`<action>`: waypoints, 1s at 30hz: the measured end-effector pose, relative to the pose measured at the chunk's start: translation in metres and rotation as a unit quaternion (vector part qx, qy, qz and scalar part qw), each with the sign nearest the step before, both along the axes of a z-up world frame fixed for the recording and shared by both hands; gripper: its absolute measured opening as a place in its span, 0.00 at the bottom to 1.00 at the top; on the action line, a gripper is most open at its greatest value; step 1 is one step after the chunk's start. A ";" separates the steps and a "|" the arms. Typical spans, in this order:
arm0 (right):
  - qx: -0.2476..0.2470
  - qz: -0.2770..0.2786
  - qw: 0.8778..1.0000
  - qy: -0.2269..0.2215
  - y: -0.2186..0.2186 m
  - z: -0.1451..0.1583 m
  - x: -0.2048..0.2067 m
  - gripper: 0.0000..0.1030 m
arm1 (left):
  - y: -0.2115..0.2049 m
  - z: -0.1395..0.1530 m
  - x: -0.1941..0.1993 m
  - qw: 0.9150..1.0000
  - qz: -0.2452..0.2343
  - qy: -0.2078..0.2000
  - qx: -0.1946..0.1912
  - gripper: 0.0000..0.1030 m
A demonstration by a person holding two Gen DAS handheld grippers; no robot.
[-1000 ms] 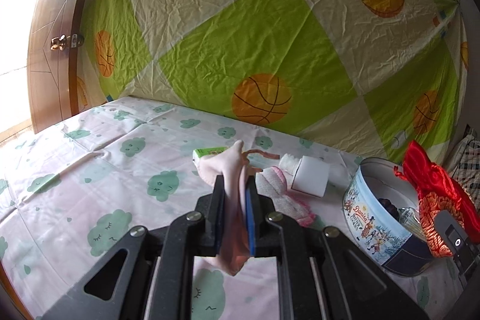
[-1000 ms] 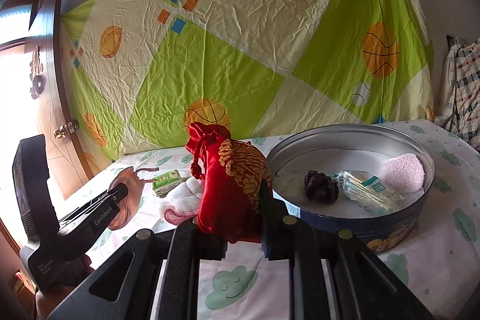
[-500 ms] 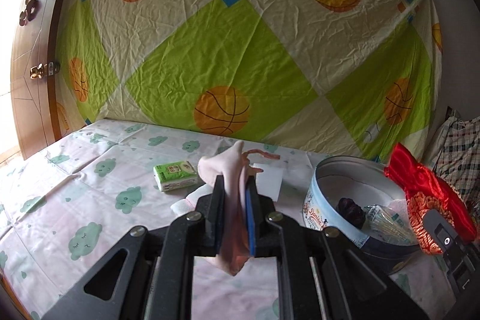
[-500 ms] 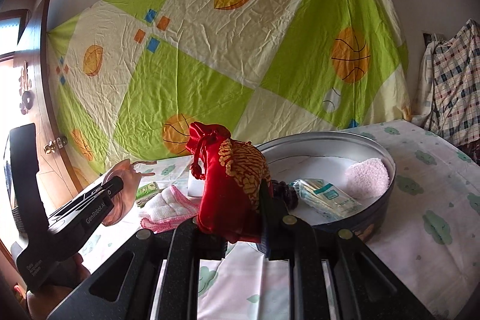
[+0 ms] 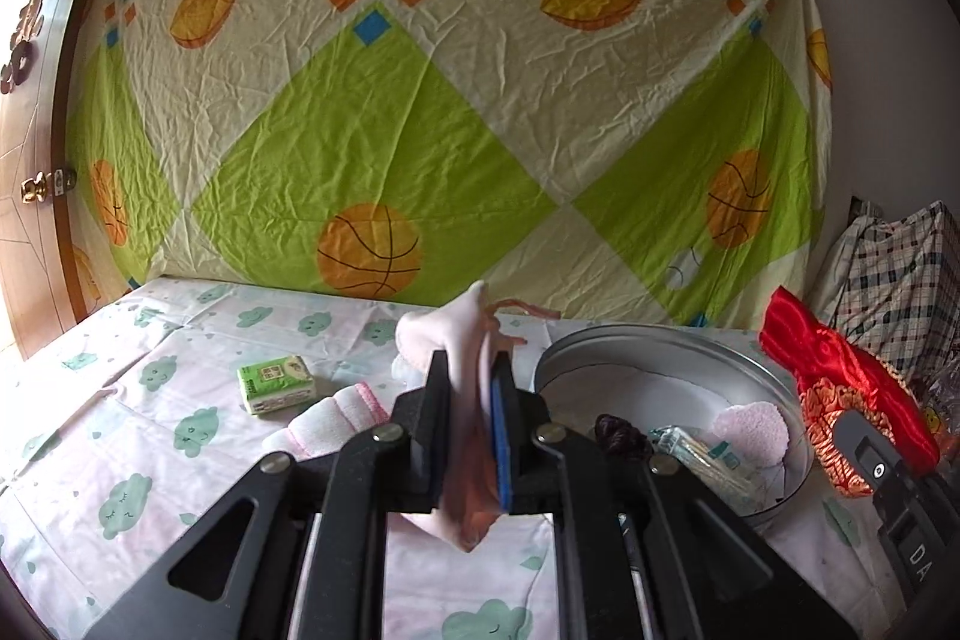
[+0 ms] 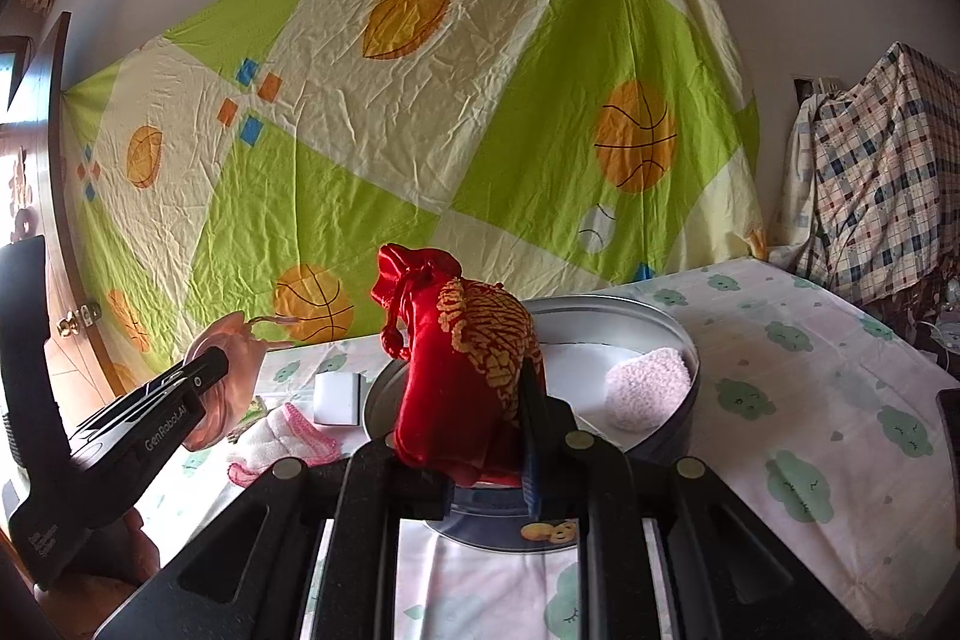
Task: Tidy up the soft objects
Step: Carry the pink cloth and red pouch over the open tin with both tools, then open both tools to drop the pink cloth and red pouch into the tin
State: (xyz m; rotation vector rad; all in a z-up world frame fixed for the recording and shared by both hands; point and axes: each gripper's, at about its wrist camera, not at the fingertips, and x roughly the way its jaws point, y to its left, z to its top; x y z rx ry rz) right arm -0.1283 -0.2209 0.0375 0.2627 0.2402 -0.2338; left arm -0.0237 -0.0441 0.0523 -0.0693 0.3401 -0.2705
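My left gripper (image 5: 470, 370) is shut on a pale pink pouch (image 5: 465, 340) with a thin drawstring, held in the air just left of a round metal tin (image 5: 654, 346). My right gripper (image 6: 474, 400) is shut on a red satin drawstring pouch (image 6: 462, 340) with gold embroidery, held over the near rim of the same tin (image 6: 672, 334). Inside the tin lie a fluffy pink puff (image 6: 645, 388), a dark purple item (image 5: 621, 436) and a clear plastic packet (image 5: 702, 460). The left gripper with the pink pouch (image 6: 225, 388) also shows at the left of the right wrist view.
On the cloud-print bed sheet (image 5: 150, 430) lie a green tissue pack (image 5: 276, 385), a folded white and pink towel (image 5: 336, 415) and a white block (image 6: 336, 397). A basketball-print sheet (image 5: 420, 100) hangs behind, a wooden door (image 5: 30, 190) stands left, and plaid cloth (image 6: 882, 178) is heaped right.
Both grippers have moved to the right with their pouches, towards the tin. The left one now hangs beside the tin's rim and the right one is over its near edge.
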 end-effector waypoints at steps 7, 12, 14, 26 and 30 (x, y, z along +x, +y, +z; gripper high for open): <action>-0.001 -0.024 1.000 -0.001 -0.023 0.002 -0.005 0.17 | -0.023 0.004 0.000 1.000 -0.023 -0.003 0.000 0.10; -0.006 -0.039 0.999 -0.002 -0.036 0.004 -0.006 0.17 | -0.036 0.005 0.000 0.999 -0.036 -0.003 0.001 0.10; -0.010 -0.046 0.999 -0.001 -0.044 0.004 -0.007 0.17 | -0.041 0.005 0.001 0.999 -0.040 -0.004 0.003 0.10; -0.019 -0.089 0.996 0.014 -0.086 0.000 0.007 0.17 | -0.079 -0.005 0.013 0.998 -0.068 0.016 0.008 0.10; -0.025 -0.091 0.995 0.024 -0.095 -0.001 0.022 0.17 | -0.097 -0.012 0.021 0.997 -0.075 0.029 0.015 0.10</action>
